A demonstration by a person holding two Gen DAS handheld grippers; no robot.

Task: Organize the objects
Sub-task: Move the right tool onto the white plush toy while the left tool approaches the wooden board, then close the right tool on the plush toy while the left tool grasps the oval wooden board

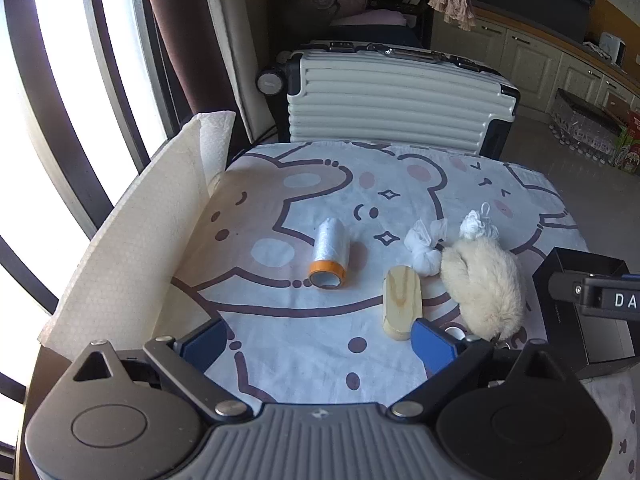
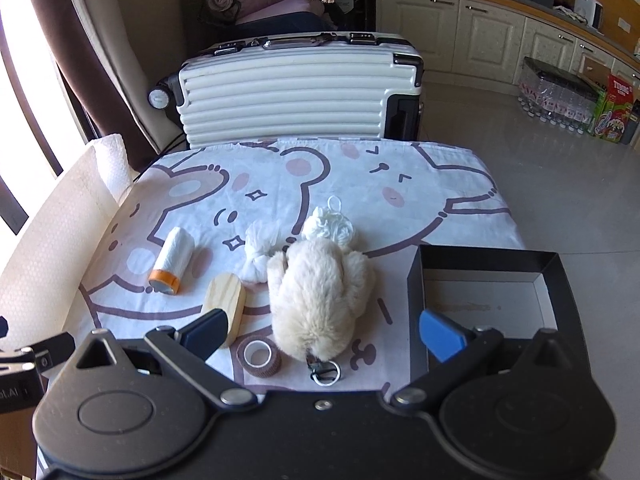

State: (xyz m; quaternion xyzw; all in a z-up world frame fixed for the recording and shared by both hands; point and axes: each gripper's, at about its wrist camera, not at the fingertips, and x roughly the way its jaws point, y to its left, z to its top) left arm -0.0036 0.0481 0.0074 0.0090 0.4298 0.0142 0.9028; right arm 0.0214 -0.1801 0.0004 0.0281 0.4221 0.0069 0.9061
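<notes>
On the bear-print cloth point(image 1: 304, 336) lie a roll of clear bags with an orange band point(image 1: 329, 254), an oval wooden block point(image 1: 401, 300), a knotted white cloth point(image 1: 423, 246), a wad of white yarn point(image 1: 478, 228) and a cream plush keychain point(image 1: 486, 284). The right wrist view also shows a brown tape roll point(image 2: 259, 355) and the plush's metal ring point(image 2: 326, 372). My left gripper point(image 1: 318, 346) is open above the near cloth, nothing between its fingers. My right gripper point(image 2: 322, 336) is open, with the plush point(image 2: 320, 292) just ahead of its fingers. An open black box point(image 2: 488, 296) sits at right.
A white ribbed suitcase point(image 1: 392, 100) stands behind the table. A paper towel sheet point(image 1: 136, 248) stands along the left edge. Cabinets point(image 2: 500, 36), shrink-wrapped bottles point(image 2: 560, 96) and bare floor lie to the right.
</notes>
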